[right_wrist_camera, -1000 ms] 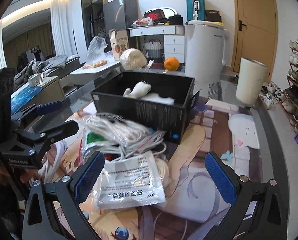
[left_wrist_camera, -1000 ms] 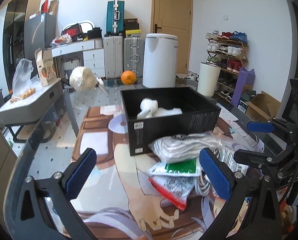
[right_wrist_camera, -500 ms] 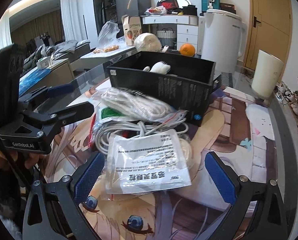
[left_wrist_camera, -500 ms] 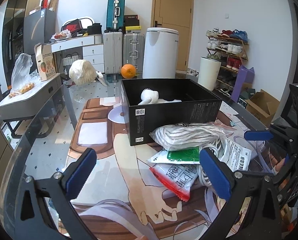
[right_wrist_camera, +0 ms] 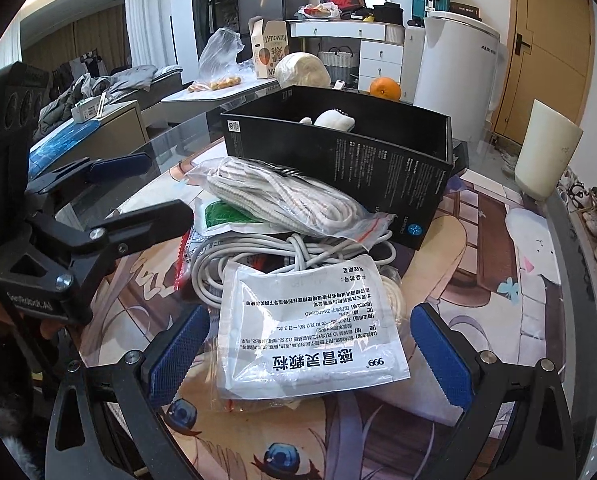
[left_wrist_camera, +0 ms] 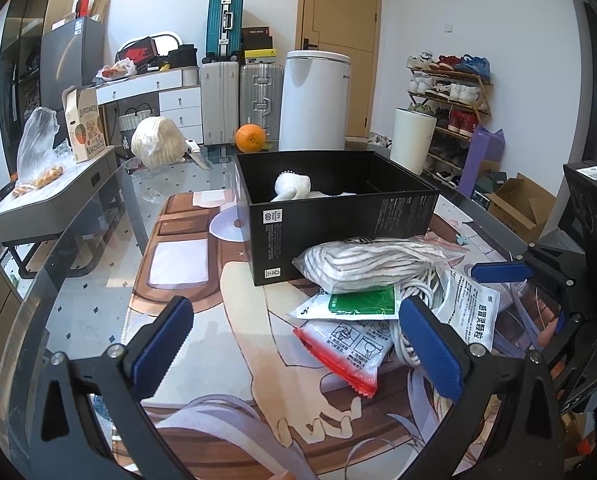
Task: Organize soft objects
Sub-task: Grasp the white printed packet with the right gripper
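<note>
A: Where's the soft stuff?
B: Heaped on the bench against the black box point(right_wrist_camera: 338, 160): bagged rope point(right_wrist_camera: 294, 200), white cable point(right_wrist_camera: 254, 252), medicine sachet point(right_wrist_camera: 306, 328) in front.
A: Jaws?
B: Left gripper point(left_wrist_camera: 294, 350) and right gripper point(right_wrist_camera: 308, 354) both apart, empty; an orange point(left_wrist_camera: 250, 138) sits behind the box.

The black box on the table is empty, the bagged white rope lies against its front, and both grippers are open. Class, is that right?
Not quite. The black box is not empty: the left wrist view shows a white soft object inside it. The bagged white rope does lie against its front, and the left gripper and right gripper are open.
</note>
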Action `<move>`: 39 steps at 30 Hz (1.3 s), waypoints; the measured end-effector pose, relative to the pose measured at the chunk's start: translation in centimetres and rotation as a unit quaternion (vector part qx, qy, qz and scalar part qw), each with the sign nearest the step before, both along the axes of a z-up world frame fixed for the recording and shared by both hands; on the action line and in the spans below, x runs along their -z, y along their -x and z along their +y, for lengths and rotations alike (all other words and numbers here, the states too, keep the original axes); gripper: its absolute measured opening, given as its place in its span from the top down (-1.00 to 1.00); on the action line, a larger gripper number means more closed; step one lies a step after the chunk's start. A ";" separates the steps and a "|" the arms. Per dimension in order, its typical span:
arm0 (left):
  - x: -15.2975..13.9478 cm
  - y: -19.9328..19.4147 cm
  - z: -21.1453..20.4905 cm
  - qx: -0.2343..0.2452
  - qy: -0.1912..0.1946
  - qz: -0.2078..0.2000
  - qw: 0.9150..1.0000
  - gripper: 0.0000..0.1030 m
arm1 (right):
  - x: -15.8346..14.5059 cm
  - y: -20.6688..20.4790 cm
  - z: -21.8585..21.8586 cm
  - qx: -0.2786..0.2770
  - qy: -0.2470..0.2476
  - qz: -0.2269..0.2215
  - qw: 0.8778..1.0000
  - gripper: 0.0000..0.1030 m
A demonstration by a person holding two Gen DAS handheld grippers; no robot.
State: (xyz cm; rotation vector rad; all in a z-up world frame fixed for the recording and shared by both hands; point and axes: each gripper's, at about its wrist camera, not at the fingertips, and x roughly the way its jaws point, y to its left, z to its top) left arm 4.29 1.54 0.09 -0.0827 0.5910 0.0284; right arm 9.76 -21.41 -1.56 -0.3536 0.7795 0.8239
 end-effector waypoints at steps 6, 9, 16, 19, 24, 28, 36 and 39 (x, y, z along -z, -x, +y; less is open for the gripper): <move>0.1 0.0 -0.3 0.004 -0.005 0.002 1.000 -1.00 | 0.1 -0.2 0.0 0.005 0.003 -0.003 1.000 -0.92; 0.2 0.0 -0.3 0.004 -0.006 0.002 1.000 -1.00 | 0.1 -0.1 0.0 0.005 0.008 -0.009 1.000 -0.77; 0.2 0.0 -0.3 0.005 -0.006 0.002 1.000 -1.00 | 0.1 0.0 -0.2 -0.001 0.012 -0.011 1.000 -0.62; 0.2 0.0 -0.4 0.005 -0.006 0.001 1.000 -1.00 | -0.2 0.2 -0.4 -0.001 0.009 -0.018 1.000 -0.54; 0.2 0.0 -0.4 0.005 -0.006 0.002 1.000 -1.00 | -0.1 0.2 -0.7 -0.004 0.006 -0.022 1.000 -0.47; 0.2 0.0 -0.4 0.005 -0.007 0.002 1.000 -1.00 | 0.1 0.4 -0.4 -0.005 0.015 -0.030 0.999 -0.47; 0.2 0.0 -0.4 0.005 -0.006 0.002 1.000 -1.00 | 0.3 0.7 0.1 -0.005 0.023 -0.041 0.999 -0.50; 0.2 0.0 -0.4 0.005 -0.006 0.001 1.000 -1.00 | 0.2 0.8 0.0 -0.007 0.021 -0.044 0.999 -0.46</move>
